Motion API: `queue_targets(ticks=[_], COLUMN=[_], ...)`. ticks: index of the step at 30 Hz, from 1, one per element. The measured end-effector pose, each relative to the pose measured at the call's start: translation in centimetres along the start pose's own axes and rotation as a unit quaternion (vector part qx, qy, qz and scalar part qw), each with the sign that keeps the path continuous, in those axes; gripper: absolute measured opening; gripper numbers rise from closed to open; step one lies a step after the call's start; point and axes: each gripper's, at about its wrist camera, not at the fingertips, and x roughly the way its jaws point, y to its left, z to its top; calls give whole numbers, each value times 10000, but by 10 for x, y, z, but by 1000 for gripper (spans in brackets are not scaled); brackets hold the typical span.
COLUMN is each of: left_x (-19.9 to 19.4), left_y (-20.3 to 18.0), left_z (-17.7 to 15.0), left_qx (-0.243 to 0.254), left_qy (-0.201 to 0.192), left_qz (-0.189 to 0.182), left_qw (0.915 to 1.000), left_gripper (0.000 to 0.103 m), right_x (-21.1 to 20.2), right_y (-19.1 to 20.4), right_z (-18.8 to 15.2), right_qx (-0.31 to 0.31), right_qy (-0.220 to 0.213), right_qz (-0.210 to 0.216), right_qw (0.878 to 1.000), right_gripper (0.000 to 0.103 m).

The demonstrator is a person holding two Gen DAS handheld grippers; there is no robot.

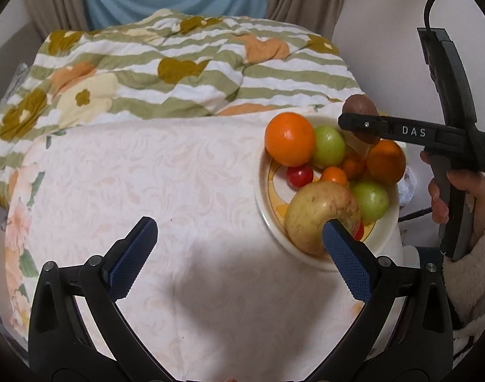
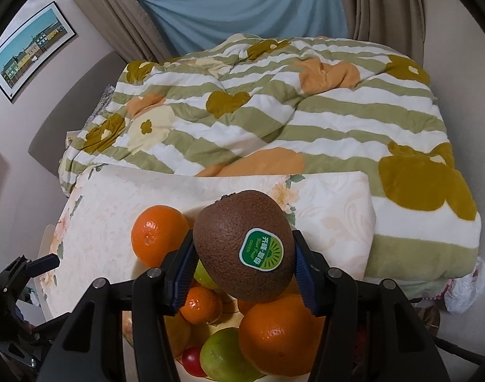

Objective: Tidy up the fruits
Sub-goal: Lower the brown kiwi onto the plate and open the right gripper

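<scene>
A cream plate (image 1: 264, 200) on the table's right side holds a large orange (image 1: 289, 138), another orange (image 1: 386, 161), two green fruits (image 1: 329, 146), small tangerines (image 1: 334, 175), a red tomato (image 1: 299, 175) and a yellowish apple (image 1: 319, 213). My right gripper (image 2: 244, 262) is shut on a brown kiwi (image 2: 239, 245) with a green sticker, held above the plate's fruit; it also shows in the left wrist view (image 1: 363, 127). My left gripper (image 1: 239, 254) is open and empty over the tablecloth, its right finger in front of the apple.
The table wears a pale floral cloth (image 1: 147, 175). Behind it lies a bed with a green-striped flowered quilt (image 1: 179, 73). Curtains (image 2: 242, 3) hang at the back, and a framed picture (image 2: 29, 51) on the left wall.
</scene>
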Motion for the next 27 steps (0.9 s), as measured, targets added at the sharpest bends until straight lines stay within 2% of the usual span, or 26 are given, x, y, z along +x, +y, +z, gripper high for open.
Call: queue_targets(ticks=[3, 5, 6, 13, 16, 17, 27], left_x=[1, 0, 0, -7, -13, -16, -73], left_y=[-1, -1, -1, 2, 4, 5, 35], left_z=[-2, -4, -5, -7, -8, -8, -12], left_qx=[-6, -8, -18, -45, 4, 26, 161], left_qy=[40, 44, 42, -24, -91, -120, -678], left_qz=[10, 21, 22, -16, -17, -26, 85], left_qw=[10000, 10000, 10000, 10000, 10000, 9999, 9975], left_gripper=[103, 103, 103, 103, 103, 103, 103], right_x=[2, 2, 3, -2, -11, -14, -69], right_y=[-2, -3, -4, -1, 5, 7, 65], right_z=[-1, -1, -1, -5, -5, -5, -9], right_qx=[13, 6, 4, -59, -118, -133, -317], right_qy=[2, 15, 45, -56, -221, -291, -929], right_qz=[105, 165, 154, 61, -15, -52, -528], right_qw=[9999, 9999, 9999, 9999, 9997, 9995, 9938], right_gripper=[56, 73, 76, 80, 98, 101, 102])
